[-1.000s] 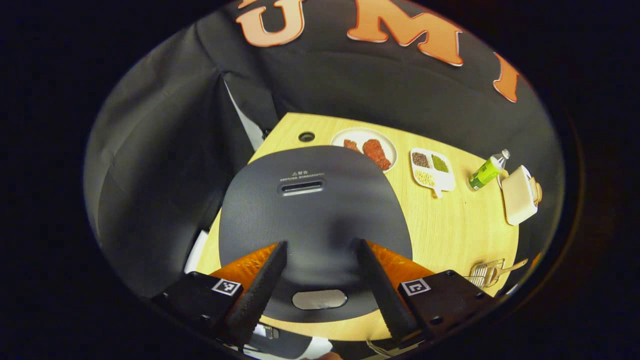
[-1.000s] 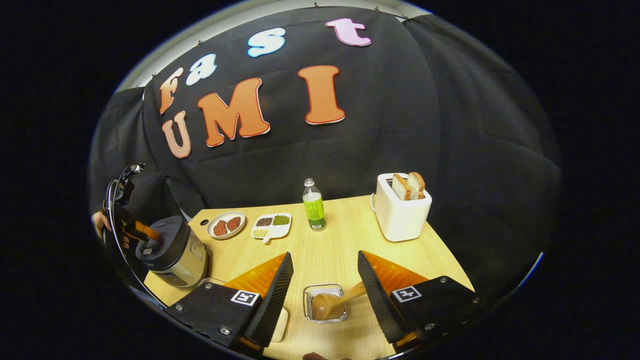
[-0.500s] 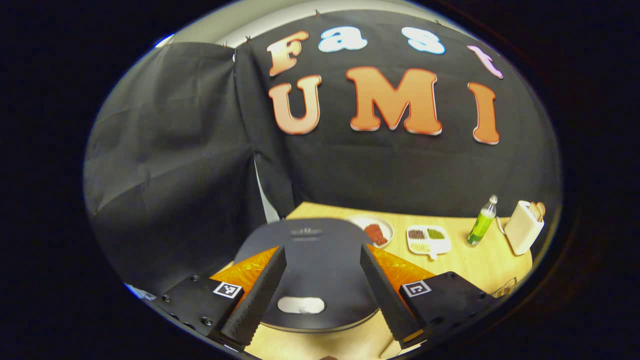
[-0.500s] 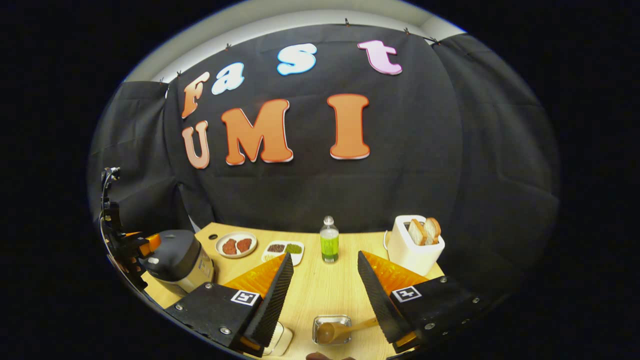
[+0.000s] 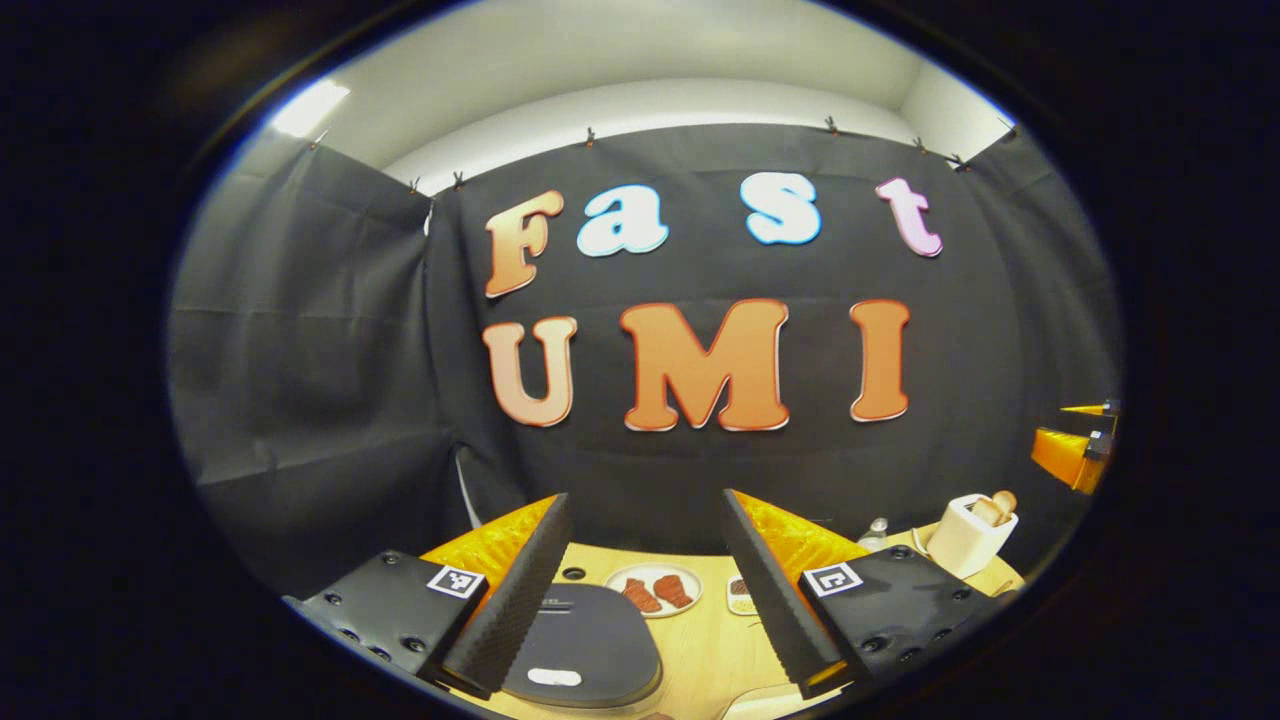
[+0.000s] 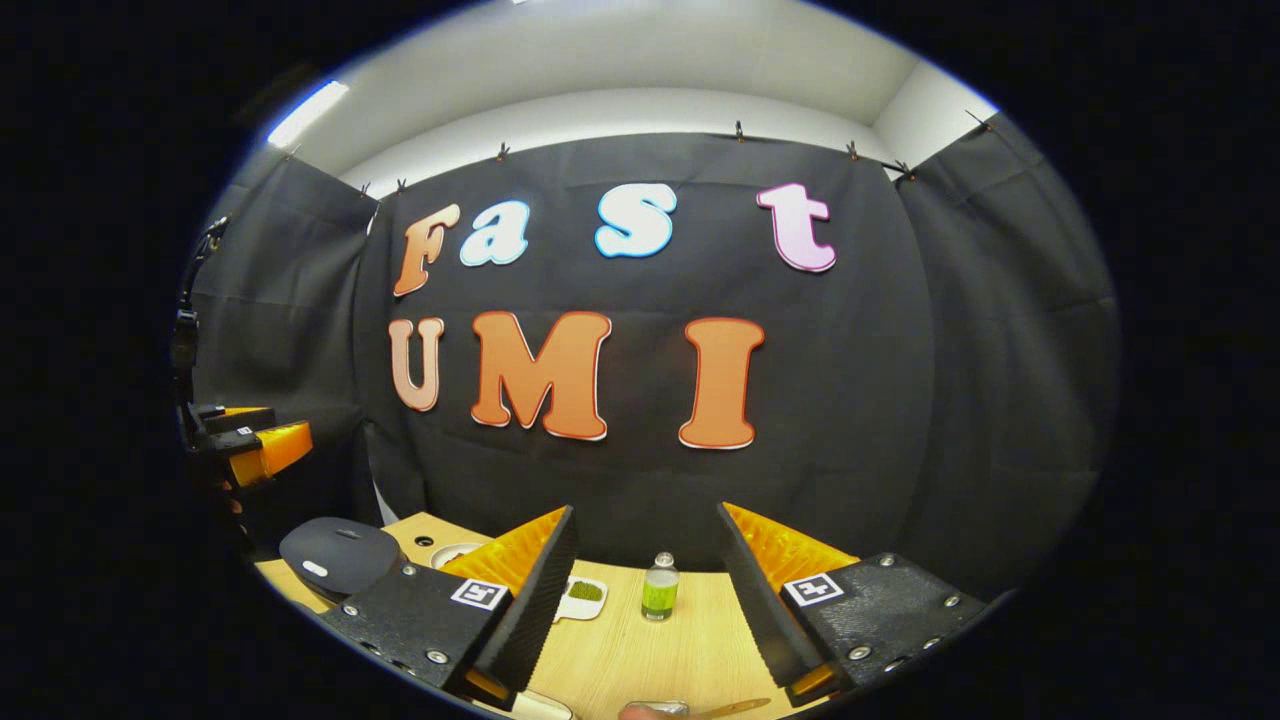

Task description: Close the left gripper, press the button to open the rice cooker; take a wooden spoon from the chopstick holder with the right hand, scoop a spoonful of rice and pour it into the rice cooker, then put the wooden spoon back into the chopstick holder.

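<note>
Two grippers: my left gripper [image 5: 640, 590] and my right gripper [image 6: 640, 600] are both raised, level with the booth wall, fingers spread wide and grasping nothing.
Rice cooker: the dark grey, round-lidded rice cooker [image 5: 585, 645] sits low between my left fingers, lid down, its pale oval button [image 5: 553, 677] at the near edge; in the right gripper view it stands at the far left of the light wooden surface [image 6: 630, 650].
Wooden spoon: I judge the thin pale wooden strip at the bottom edge of the right gripper view to be the wooden spoon [image 6: 735, 708]; the holder I cannot make out.
Other things: a white plate with reddish pieces [image 5: 653, 590], a white toaster with bread [image 5: 965, 535], a green-filled clear bottle [image 6: 659, 590].
Step in hand: nothing begun, I judge; the lid is not yet opened.
Risk, press: if I go down with left fingers apart, they could straddle the button instead of pushing it.
Risk, aim: starting from high up, I could land on the lid, missing the button.
Risk, spoon: reaching down blind, my right fingers could knock the bottle.
</note>
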Available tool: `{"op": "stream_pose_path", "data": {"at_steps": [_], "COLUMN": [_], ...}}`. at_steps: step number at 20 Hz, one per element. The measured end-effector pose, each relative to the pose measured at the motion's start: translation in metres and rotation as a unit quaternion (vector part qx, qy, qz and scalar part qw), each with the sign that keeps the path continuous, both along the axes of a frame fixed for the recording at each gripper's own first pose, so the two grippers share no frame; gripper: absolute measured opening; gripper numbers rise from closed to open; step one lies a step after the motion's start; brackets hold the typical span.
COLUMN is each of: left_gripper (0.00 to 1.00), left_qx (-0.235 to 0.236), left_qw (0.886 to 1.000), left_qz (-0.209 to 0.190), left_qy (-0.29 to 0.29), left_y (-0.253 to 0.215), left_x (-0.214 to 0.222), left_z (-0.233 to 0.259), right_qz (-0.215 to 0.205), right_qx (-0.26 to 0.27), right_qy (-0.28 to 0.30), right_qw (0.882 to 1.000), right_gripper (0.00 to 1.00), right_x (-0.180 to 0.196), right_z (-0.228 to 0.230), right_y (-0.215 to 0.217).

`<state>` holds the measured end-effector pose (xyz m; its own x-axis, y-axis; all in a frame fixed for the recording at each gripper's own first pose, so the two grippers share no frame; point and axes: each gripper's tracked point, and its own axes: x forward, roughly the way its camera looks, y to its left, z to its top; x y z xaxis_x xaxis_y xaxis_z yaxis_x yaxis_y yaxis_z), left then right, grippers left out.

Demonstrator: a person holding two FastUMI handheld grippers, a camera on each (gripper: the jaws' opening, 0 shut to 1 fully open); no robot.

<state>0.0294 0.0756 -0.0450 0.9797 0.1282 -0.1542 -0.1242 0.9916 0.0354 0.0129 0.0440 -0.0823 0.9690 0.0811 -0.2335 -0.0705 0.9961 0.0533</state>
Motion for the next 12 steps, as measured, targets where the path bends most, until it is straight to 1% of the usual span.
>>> {"op": "stream_pose_path", "data": {"at_steps": [1, 2, 3, 4, 6, 8, 12], "left_gripper": [1.00, 1.00, 1.00, 1.00, 1.00, 1.00, 1.00], "left_qx": [0.001, 0.001, 0.005, 0.008, 0.013, 0.013, 0.011], "left_qw": [1.000, 1.000, 0.999, 0.999, 0.997, 0.996, 0.996], "left_qz": [-0.008, -0.015, -0.020, -0.022, -0.025, -0.032, -0.050], "left_qy": [-0.012, -0.024, -0.036, -0.047, -0.070, -0.076, -0.068], "left_y": [-0.005, -0.010, -0.014, -0.017, -0.025, -0.037, -0.054], "left_x": [-0.001, -0.002, -0.003, -0.005, -0.007, -0.007, -0.006], "left_z": [0.012, 0.023, 0.034, 0.044, 0.056, 0.056, 0.051], "right_qz": [-0.001, -0.005, -0.013, -0.017, -0.022, -0.025, -0.035], "right_qx": [-0.001, -0.004, -0.013, -0.021, -0.025, -0.026, -0.030], "right_qy": [-0.008, -0.015, -0.023, -0.028, -0.037, -0.045, -0.054], "right_qw": [1.000, 1.000, 1.000, 0.999, 0.999, 0.998, 0.997], "right_gripper": [0.86, 0.91, 0.92, 0.88, 0.89, 0.89, 0.89], "right_x": [-0.001, -0.003, -0.004, -0.004, -0.007, -0.011, -0.013], "right_z": [0.008, 0.014, 0.019, 0.022, 0.029, 0.035, 0.040], "right_y": [-0.001, -0.004, -0.010, -0.014, -0.016, -0.019, -0.029]}}
